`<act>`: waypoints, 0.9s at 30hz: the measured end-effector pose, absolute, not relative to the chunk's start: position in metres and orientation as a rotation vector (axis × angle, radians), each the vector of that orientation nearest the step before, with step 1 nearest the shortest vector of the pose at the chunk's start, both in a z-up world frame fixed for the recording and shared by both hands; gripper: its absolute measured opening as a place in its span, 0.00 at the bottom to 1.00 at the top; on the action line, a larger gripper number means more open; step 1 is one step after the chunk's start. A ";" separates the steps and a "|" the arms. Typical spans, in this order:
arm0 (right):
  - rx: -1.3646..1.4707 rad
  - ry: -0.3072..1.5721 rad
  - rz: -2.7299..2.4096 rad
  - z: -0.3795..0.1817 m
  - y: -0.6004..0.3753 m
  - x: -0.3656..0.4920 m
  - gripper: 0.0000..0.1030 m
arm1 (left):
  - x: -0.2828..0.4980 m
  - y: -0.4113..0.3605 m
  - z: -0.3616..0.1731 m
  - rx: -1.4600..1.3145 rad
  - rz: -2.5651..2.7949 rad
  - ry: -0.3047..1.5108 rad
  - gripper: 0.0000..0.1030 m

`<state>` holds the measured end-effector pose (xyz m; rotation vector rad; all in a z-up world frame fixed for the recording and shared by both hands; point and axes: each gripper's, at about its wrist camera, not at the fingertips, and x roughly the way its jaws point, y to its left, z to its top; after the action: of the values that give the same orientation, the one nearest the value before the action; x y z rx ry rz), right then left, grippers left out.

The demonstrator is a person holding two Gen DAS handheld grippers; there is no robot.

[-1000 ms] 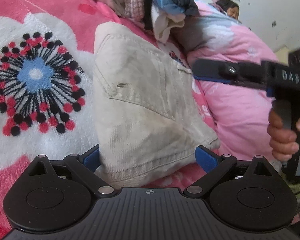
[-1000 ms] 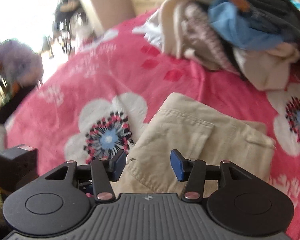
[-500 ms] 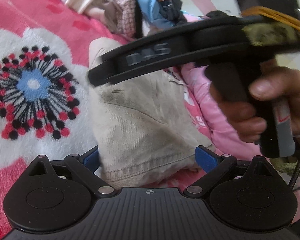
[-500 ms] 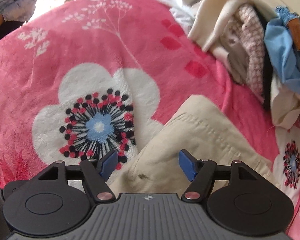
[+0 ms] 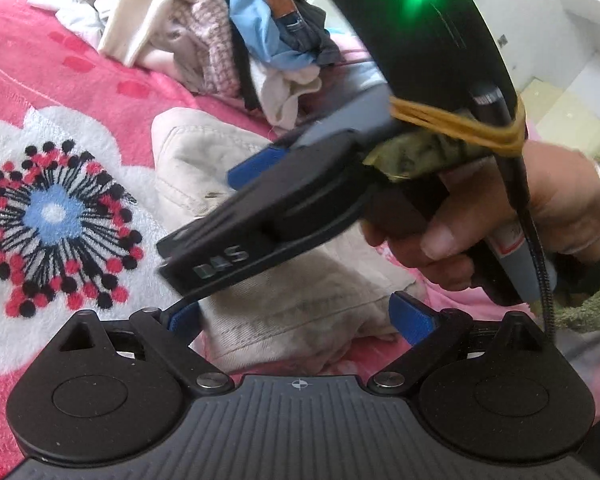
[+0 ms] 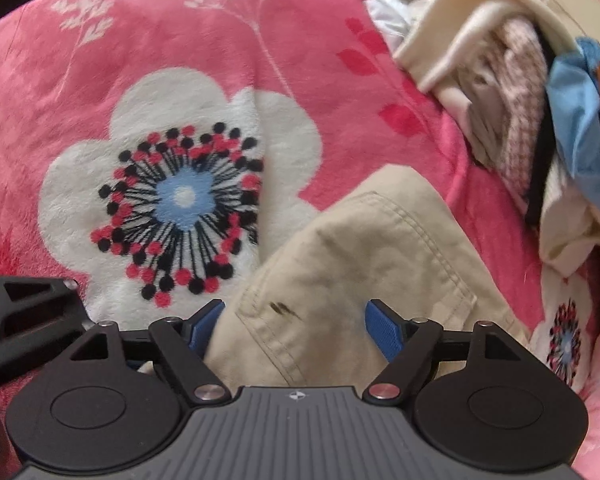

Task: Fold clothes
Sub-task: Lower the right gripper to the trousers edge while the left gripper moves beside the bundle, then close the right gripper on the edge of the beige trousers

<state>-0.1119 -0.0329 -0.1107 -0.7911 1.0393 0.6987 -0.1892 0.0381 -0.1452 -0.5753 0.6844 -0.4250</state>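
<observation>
A folded beige garment (image 5: 300, 280) with a stitched pocket lies on the pink flowered blanket (image 5: 52, 212). My left gripper (image 5: 296, 316) stands open, and the garment's near edge lies between its blue pads without being pressed. In the left wrist view my right gripper (image 5: 200, 216) slants down over the garment's middle, held by a hand (image 5: 500, 216). The right wrist view has the right gripper (image 6: 296, 326) pointing steeply down at the beige garment (image 6: 360, 264). Its jaws are opening, and the pocket corner lies between them, not gripped.
A heap of unfolded clothes (image 5: 220, 40), cream, checked and blue, sits on the blanket just beyond the garment; the same clothes heap (image 6: 520, 120) fills the upper right. The white flower print (image 6: 184, 196) lies left of the garment. A black gripper frame (image 6: 16, 320) shows at lower left.
The right gripper swung in from the right side over the beige garment, tipped downward and rolled, and its jaws spread wider. The left gripper stayed at the garment's near edge.
</observation>
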 end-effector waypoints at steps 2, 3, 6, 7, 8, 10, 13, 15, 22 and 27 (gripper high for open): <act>-0.773 1.042 0.691 -0.109 -0.038 -0.110 0.76 | -0.193 0.047 -0.144 -0.580 -0.435 0.674 0.93; -0.763 1.043 0.688 -0.108 -0.040 -0.109 0.76 | -0.196 0.053 -0.144 -0.589 -0.435 0.669 0.94; -0.721 1.052 0.680 -0.107 -0.045 -0.105 0.76 | -0.198 0.078 -0.149 -0.687 -0.423 0.678 0.95; -0.702 1.060 0.677 -0.106 -0.047 -0.103 0.76 | -0.197 0.087 -0.153 -0.736 -0.413 0.686 0.95; -0.677 1.069 0.674 -0.106 -0.049 -0.101 0.76 | -0.194 0.095 -0.157 -0.782 -0.404 0.691 0.95; -0.627 1.092 0.664 -0.107 -0.053 -0.096 0.76 | -0.186 0.106 -0.166 -0.853 -0.423 0.703 0.95; -0.551 1.109 0.662 -0.106 -0.063 -0.092 0.76 | -0.169 0.107 -0.176 -0.878 -0.477 0.724 0.95; -0.506 1.113 0.660 -0.106 -0.070 -0.090 0.76 | -0.158 0.104 -0.181 -0.907 -0.527 0.744 0.95; -0.394 1.127 0.679 -0.109 -0.082 -0.083 0.78 | -0.130 0.083 -0.188 -0.873 -0.567 0.793 0.95; -0.257 1.133 0.727 -0.104 -0.103 -0.074 0.78 | -0.113 0.071 -0.186 -0.821 -0.596 0.795 0.96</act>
<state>-0.0735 -0.1033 -0.1035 -0.2566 1.1334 0.7271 -0.1126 0.0712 -0.1859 -0.8211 0.7946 -0.5963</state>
